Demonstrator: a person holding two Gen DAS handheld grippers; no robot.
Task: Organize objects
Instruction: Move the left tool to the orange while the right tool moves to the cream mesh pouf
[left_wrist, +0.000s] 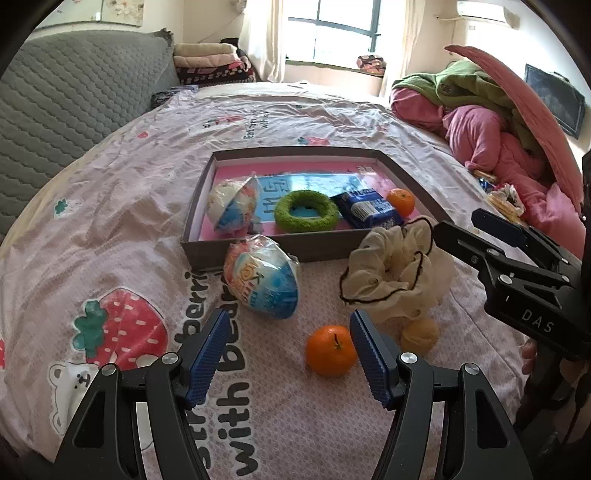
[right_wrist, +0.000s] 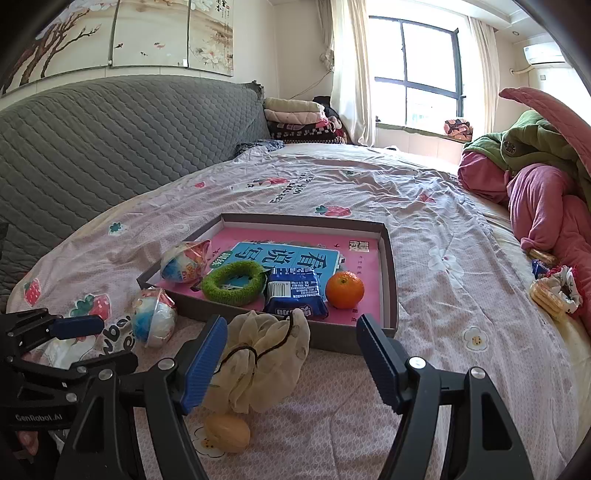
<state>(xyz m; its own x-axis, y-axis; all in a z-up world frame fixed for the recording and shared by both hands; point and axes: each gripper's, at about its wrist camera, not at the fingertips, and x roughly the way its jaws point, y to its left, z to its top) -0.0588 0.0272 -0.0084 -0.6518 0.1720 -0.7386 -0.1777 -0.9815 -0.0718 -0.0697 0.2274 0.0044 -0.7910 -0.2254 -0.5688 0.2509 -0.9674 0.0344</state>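
Left wrist: both hand-held grippers gape wide, empty; orange stem up.

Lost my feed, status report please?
Left gripper and right gripper open, empty. Loose orange mandarin on bedsheet, outside grey cardboard tray. Cream mesh scrunchie beside it.

the far half of the box lies bare above its row of things, wrapped cup, green ring, blue packet and orange; on the bed the box's near wall is crowded by a second wrapped cup and the cream scrunchie, with a loose orange and a pale yellow ball just before it; open sheet spreads right of the box up to the pink bedding.
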